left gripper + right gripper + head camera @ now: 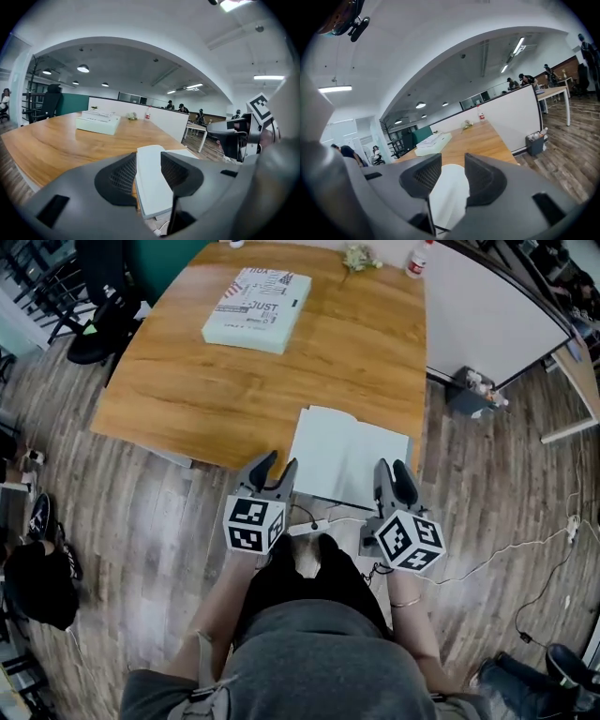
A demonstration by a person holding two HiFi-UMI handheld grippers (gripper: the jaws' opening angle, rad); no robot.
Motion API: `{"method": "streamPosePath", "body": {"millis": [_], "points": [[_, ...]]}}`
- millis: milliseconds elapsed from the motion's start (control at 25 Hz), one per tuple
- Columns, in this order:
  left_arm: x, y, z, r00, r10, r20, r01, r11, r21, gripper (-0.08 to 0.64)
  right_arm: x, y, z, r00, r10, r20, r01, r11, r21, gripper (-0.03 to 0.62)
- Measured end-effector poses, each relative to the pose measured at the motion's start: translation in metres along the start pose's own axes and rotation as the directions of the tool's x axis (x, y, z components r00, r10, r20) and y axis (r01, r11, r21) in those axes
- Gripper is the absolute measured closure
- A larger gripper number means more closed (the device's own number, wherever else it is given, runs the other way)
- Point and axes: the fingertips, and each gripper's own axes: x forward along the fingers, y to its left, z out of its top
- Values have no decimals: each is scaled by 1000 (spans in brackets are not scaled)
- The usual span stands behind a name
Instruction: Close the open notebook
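The open notebook (347, 451) lies flat with white pages up at the near right edge of the wooden table (187, 399). My left gripper (278, 463) hovers just off the notebook's left edge, jaws apart, nothing held. In the left gripper view the notebook (151, 187) shows through the gap of the left gripper (148, 161). My right gripper (394, 470) stands at the notebook's near right corner, jaws also apart and empty. The right gripper view shows the white page (449, 190) beyond the right gripper (452, 164).
A white printed box (256, 298) sits on the table's far left. A bottle (418, 259) and a small plant (358, 257) stand at the far edge. A white partition (487, 315) and a bin (473, 390) flank the right. Cables (506, 549) run across the floor.
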Motion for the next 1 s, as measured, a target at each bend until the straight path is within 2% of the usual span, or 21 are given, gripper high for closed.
{"method": "streamPosePath", "body": {"millis": [200, 360, 480, 720, 1000], "points": [[19, -19, -5, 991, -126, -46, 128, 991, 44, 407, -36, -29, -7, 985, -166, 39, 164, 985, 57, 446], [36, -47, -6, 970, -228, -82, 235, 968, 91, 407, -77, -60, -18, 947, -316, 55, 307, 942, 133, 448], [44, -67, -9, 951, -289, -109, 300, 948, 110, 407, -100, -78, -30, 917, -394, 51, 379, 906, 191, 448], [51, -106, -26, 915, -364, -174, 388, 912, 133, 407, -132, -102, -57, 887, -461, 17, 436, 851, 293, 448], [63, -132, -44, 891, -392, -229, 429, 891, 147, 407, -130, -117, -85, 898, -438, -39, 419, 824, 382, 439]]}}
